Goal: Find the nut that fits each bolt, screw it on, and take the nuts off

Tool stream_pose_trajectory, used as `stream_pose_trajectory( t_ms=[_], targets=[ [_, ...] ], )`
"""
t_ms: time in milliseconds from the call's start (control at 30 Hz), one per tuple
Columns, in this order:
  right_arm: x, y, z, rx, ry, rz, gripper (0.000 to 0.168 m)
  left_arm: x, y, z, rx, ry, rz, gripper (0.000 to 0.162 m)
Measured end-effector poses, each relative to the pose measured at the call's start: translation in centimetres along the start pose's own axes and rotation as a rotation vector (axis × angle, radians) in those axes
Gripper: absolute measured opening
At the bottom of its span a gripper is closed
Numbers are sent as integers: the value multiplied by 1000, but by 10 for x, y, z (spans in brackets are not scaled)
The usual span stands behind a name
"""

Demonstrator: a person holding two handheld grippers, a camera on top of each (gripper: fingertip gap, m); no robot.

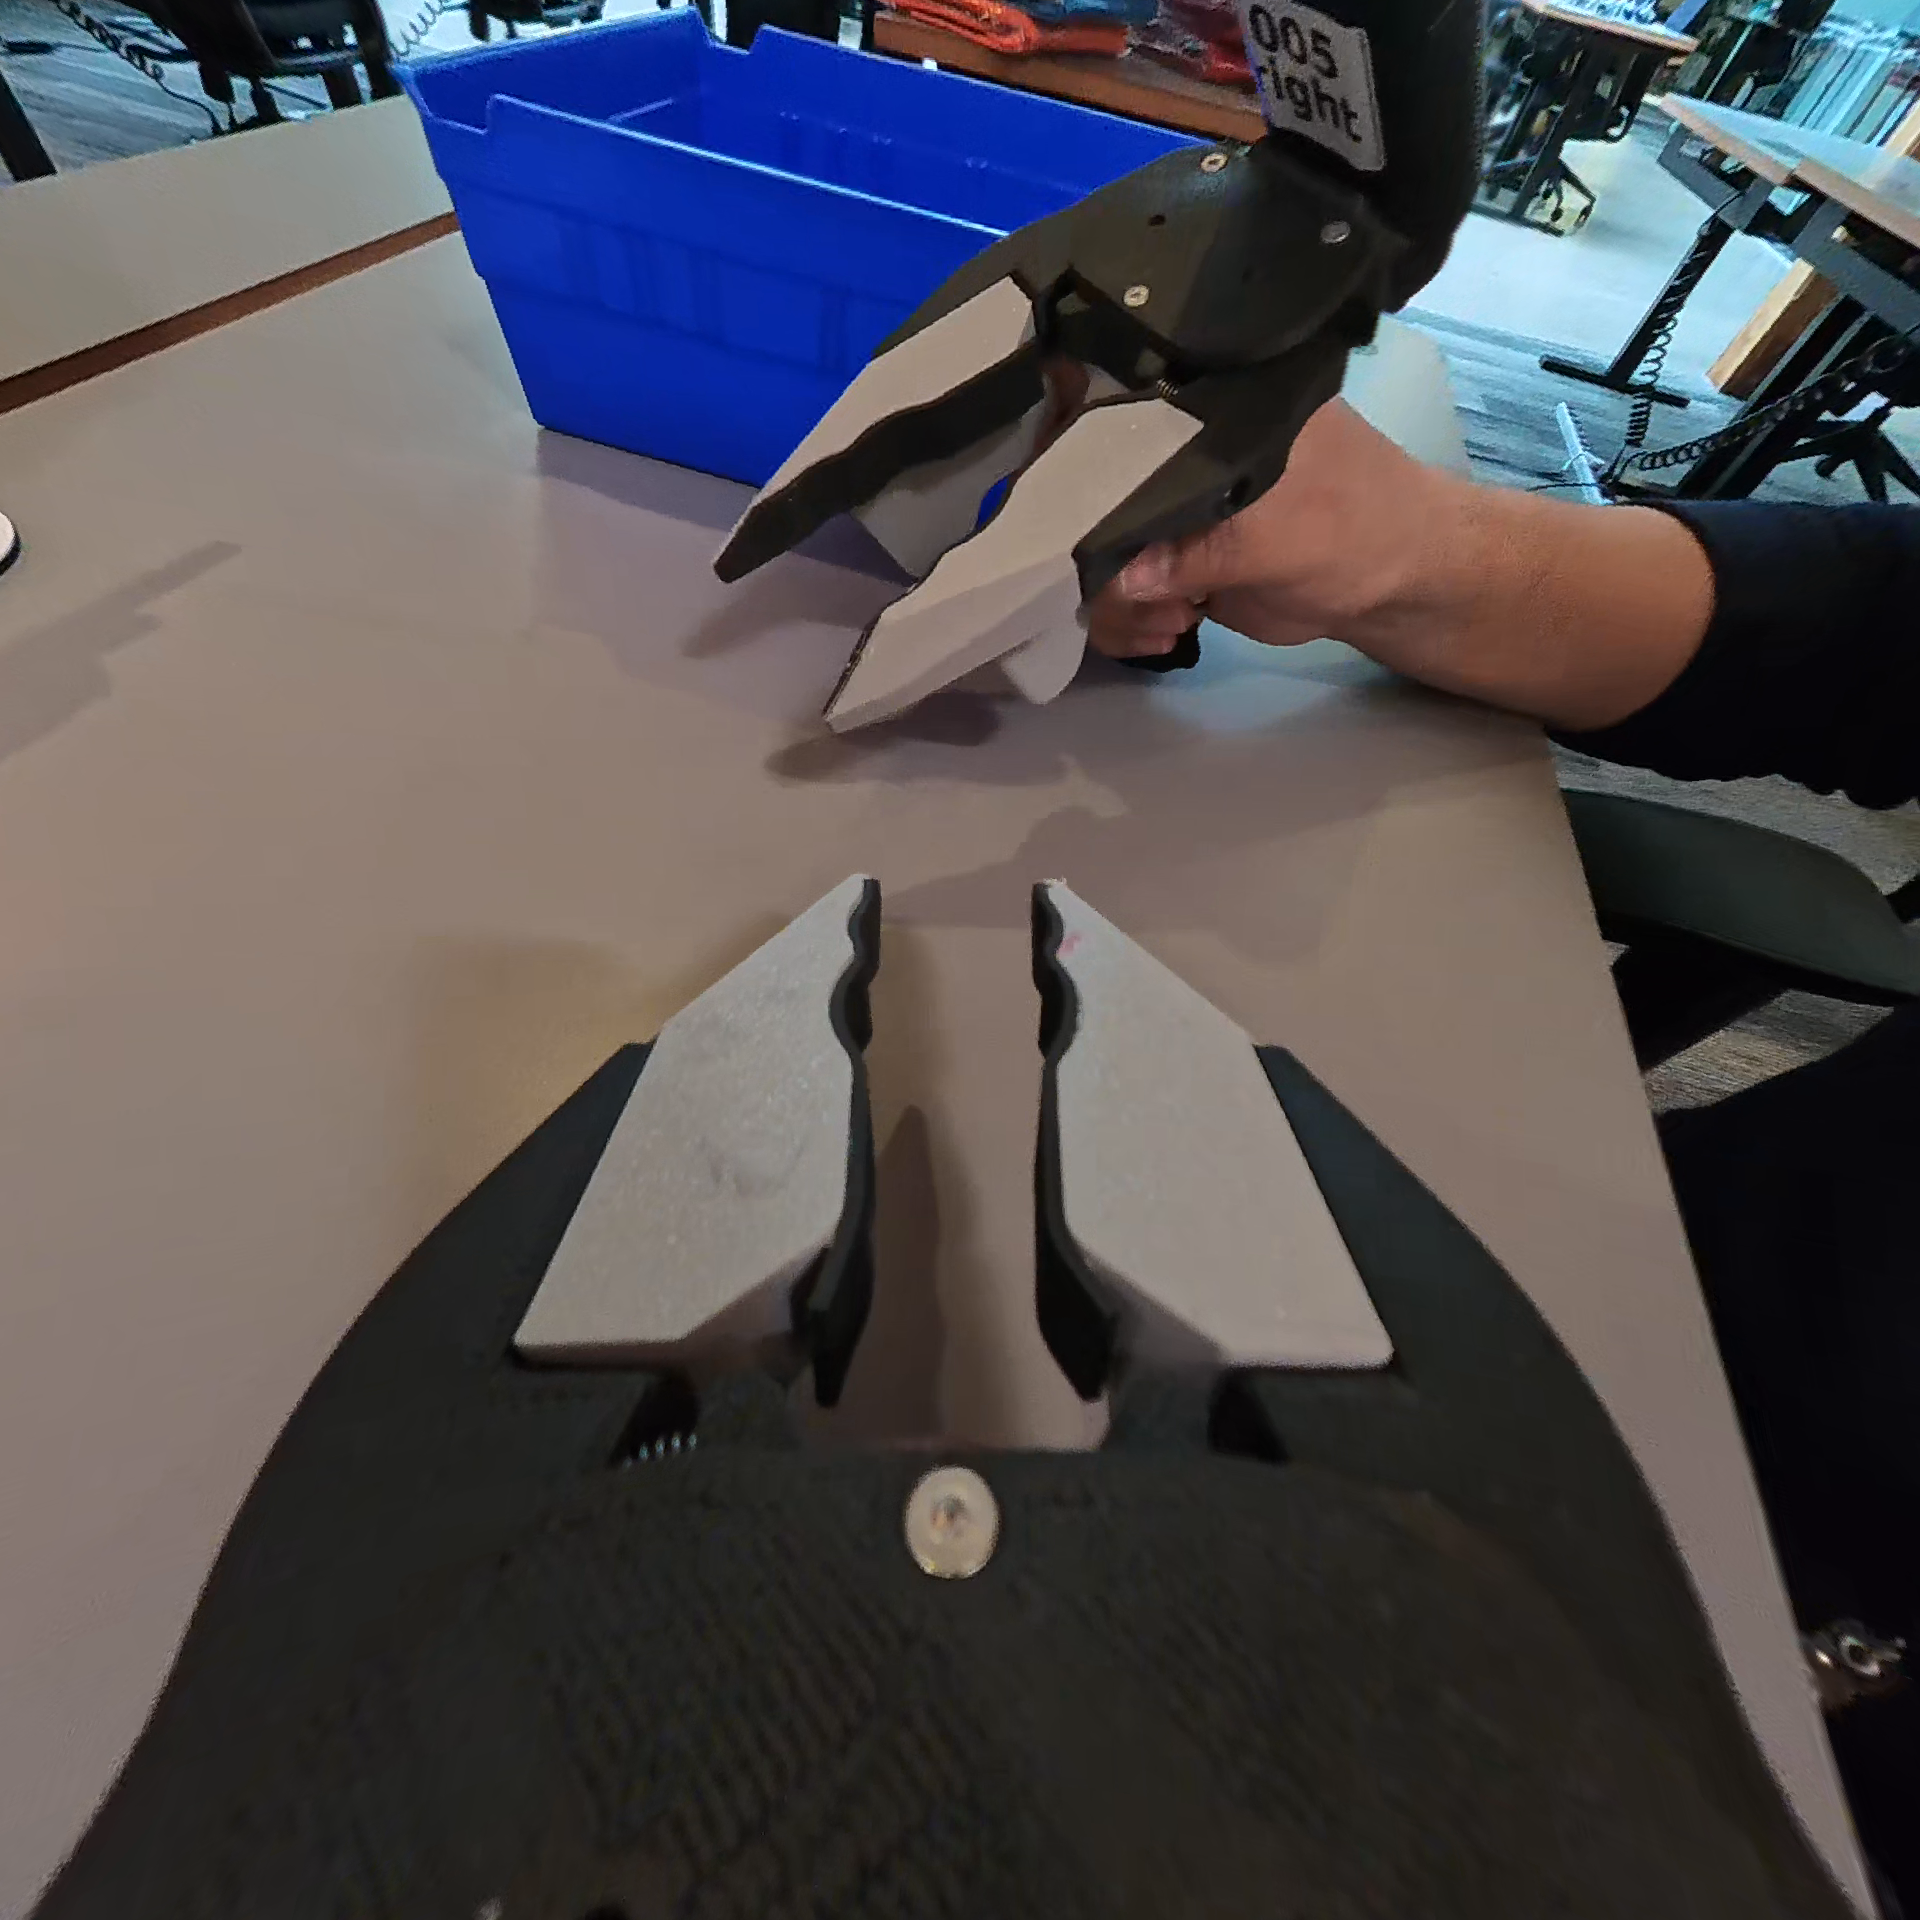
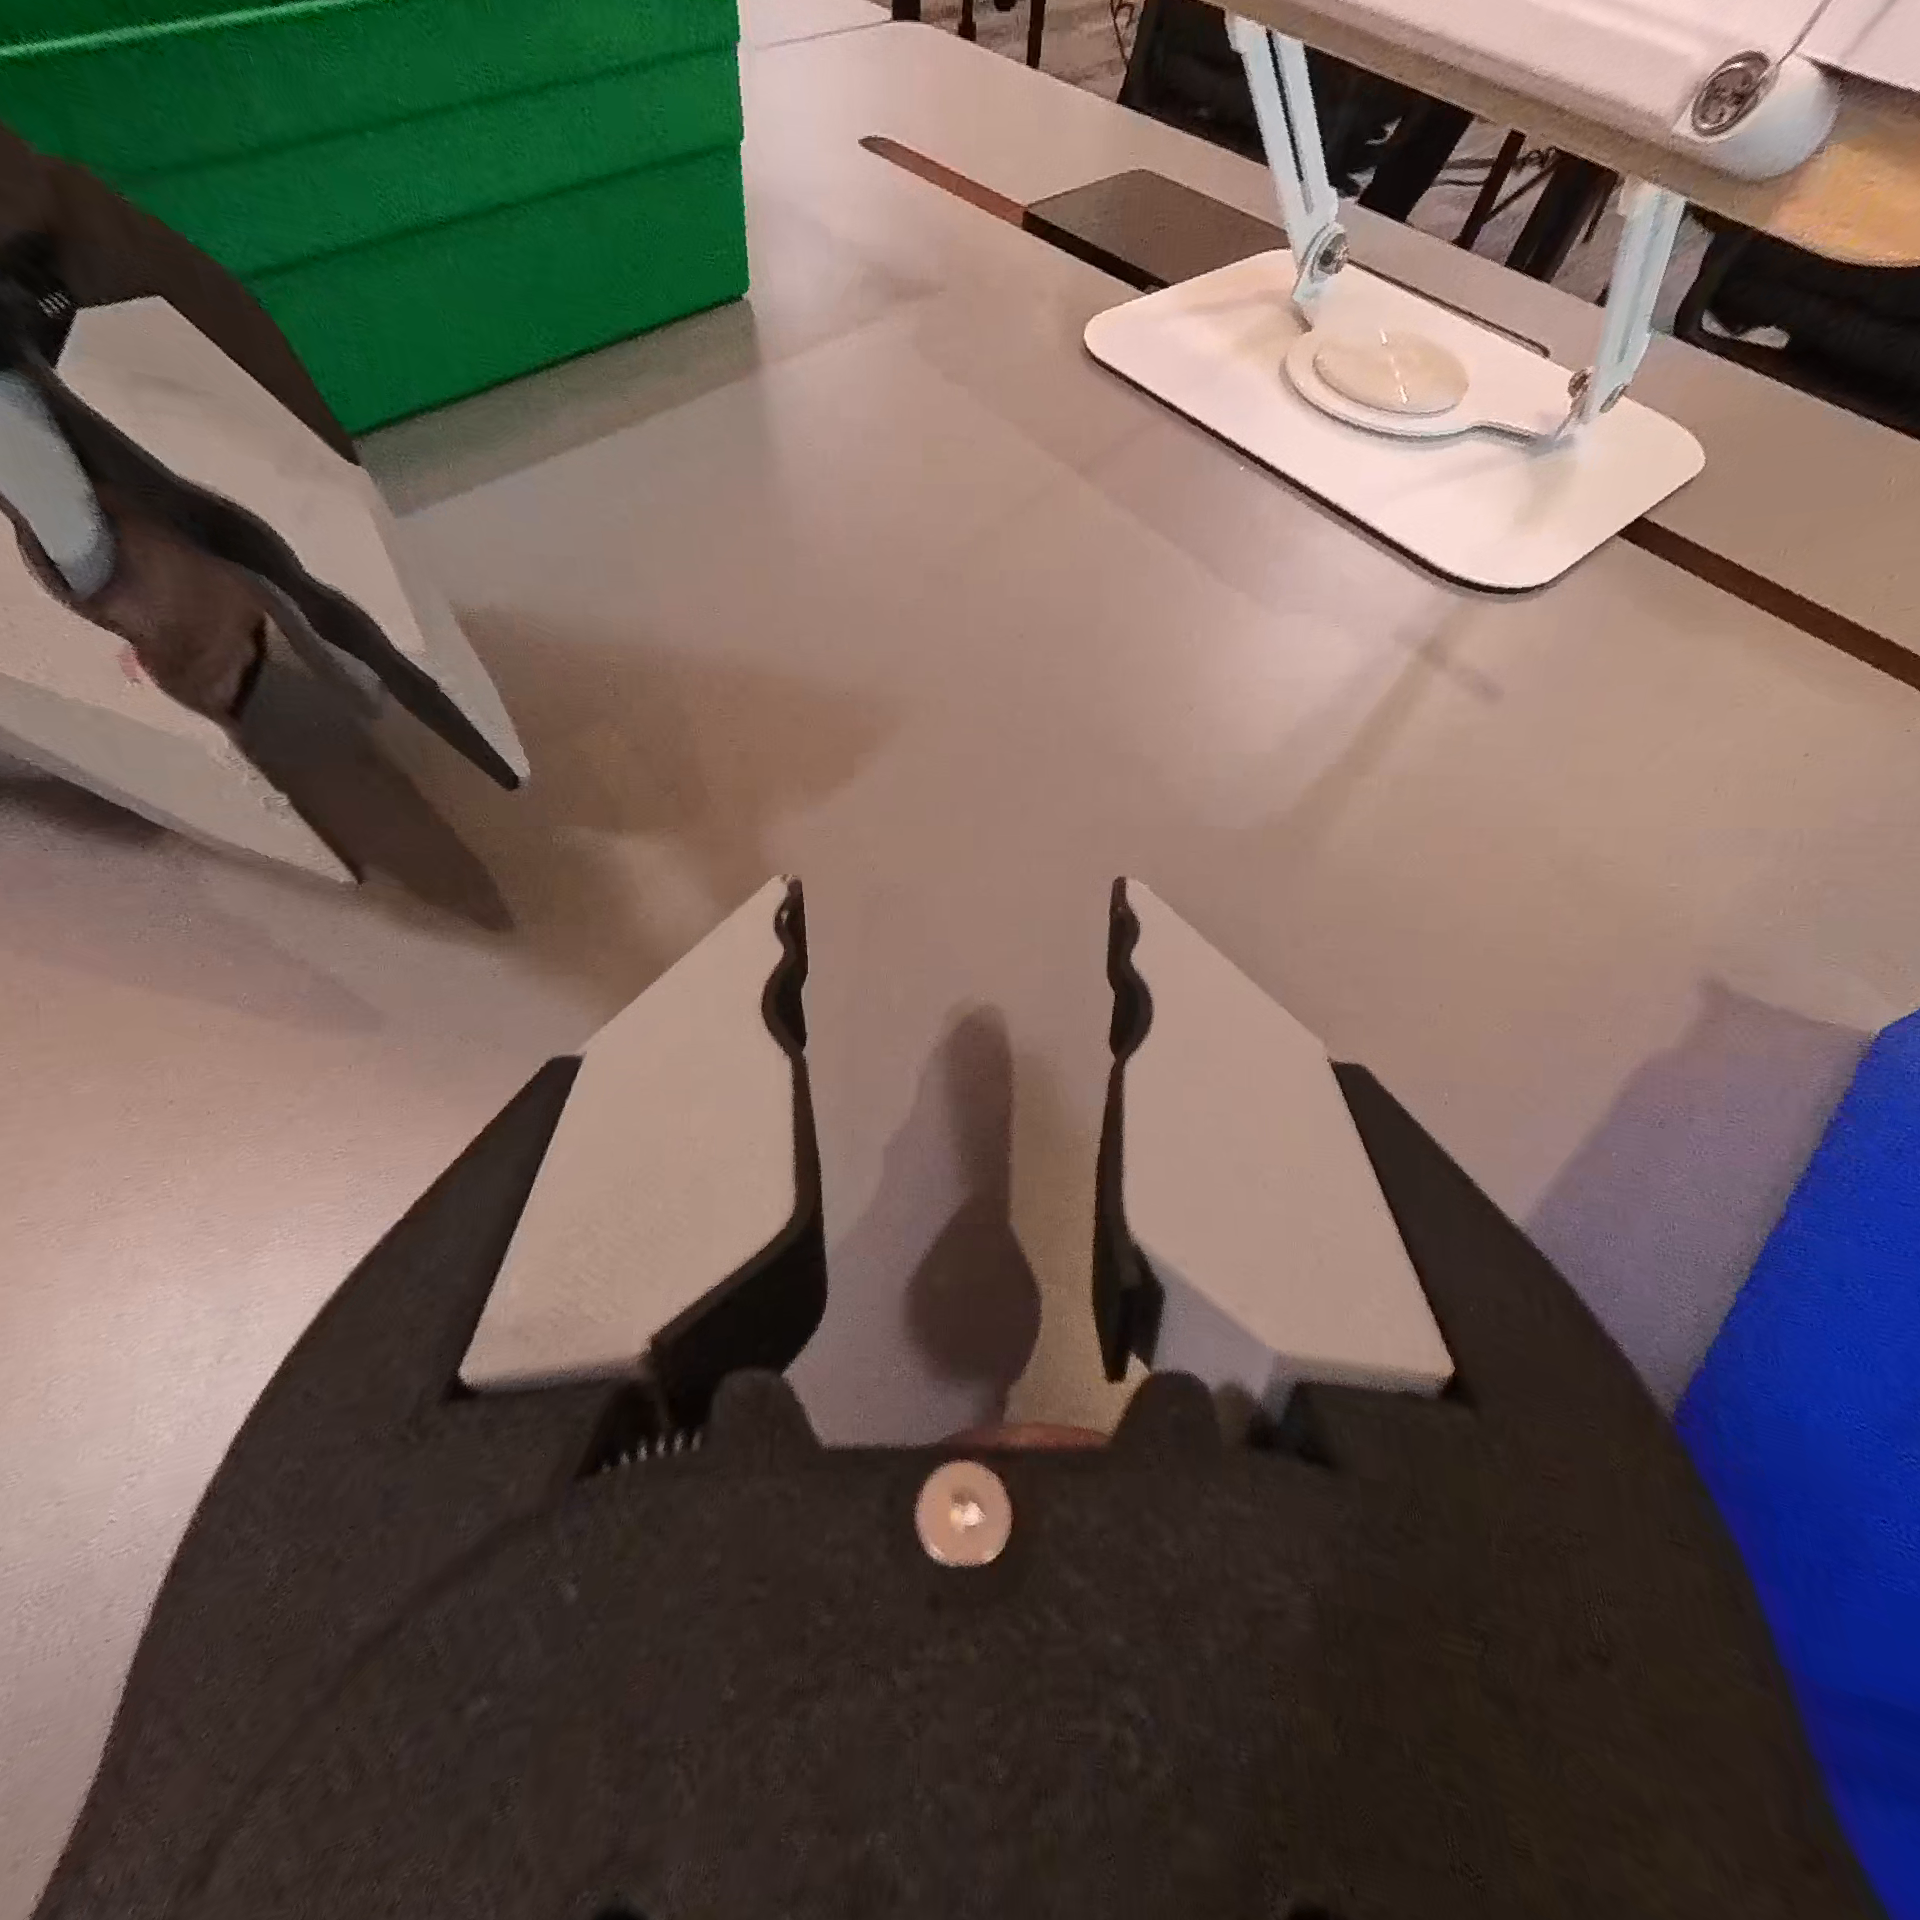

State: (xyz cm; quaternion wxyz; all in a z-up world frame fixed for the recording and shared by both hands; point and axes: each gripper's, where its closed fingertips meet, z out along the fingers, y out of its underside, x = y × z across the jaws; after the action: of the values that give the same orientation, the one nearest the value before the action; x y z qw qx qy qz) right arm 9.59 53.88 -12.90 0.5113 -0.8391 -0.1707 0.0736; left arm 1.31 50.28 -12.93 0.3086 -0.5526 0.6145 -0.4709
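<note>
Both claws empty, jaws apart: left gripper (image 1: 954, 894) low over grey table (image 1: 364, 779), right gripper (image 1: 784, 644) seemingly just before blue bin (image 1: 665, 260).

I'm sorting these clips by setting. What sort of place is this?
Probably an open office or lab workroom: grey worktable, blue storage bin, and rows of similar desks behind.

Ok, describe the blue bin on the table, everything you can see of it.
The blue bin looks like moulded plastic: rectangular, open-topped, with a stepped rim and ribbed side walls. It stands upright on the grey table, past the open right tongs, which cover its near corner without clearly touching it. Its floor is hidden, so its contents cannot be told.
</note>
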Motion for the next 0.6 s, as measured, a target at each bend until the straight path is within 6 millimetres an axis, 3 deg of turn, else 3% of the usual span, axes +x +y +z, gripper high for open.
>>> stream_pose_trajectory(
  t_ms=[100,200,300,400,433,500,600],
  targets=[
    [-9,5,2,-28,-9,-24,56,21,-8,-9,27,26,-16,33],
    [-20,0,2,-19,-14,-76,56,47,-25,-41,73,17,9,34],
    [-27,-1,1,-18,-20,-116,56,44,-44,-104,62,-104,29,34],
    [-29,-4,0,-14,-13,-140,55,-4,-54,-190,7,-361,15,25],
    [-31,-5,0,-9,-19,-136,55,-26,-46,-217,-59,-447,-22,26],
    [-32,-6,1,-4,-28,-126,55,-63,-9,-259,-235,-530,-170,37],
    [-32,-6,1,-1,-26,-120,55,-90,59,-284,-465,-520,-450,41]
  ],
)
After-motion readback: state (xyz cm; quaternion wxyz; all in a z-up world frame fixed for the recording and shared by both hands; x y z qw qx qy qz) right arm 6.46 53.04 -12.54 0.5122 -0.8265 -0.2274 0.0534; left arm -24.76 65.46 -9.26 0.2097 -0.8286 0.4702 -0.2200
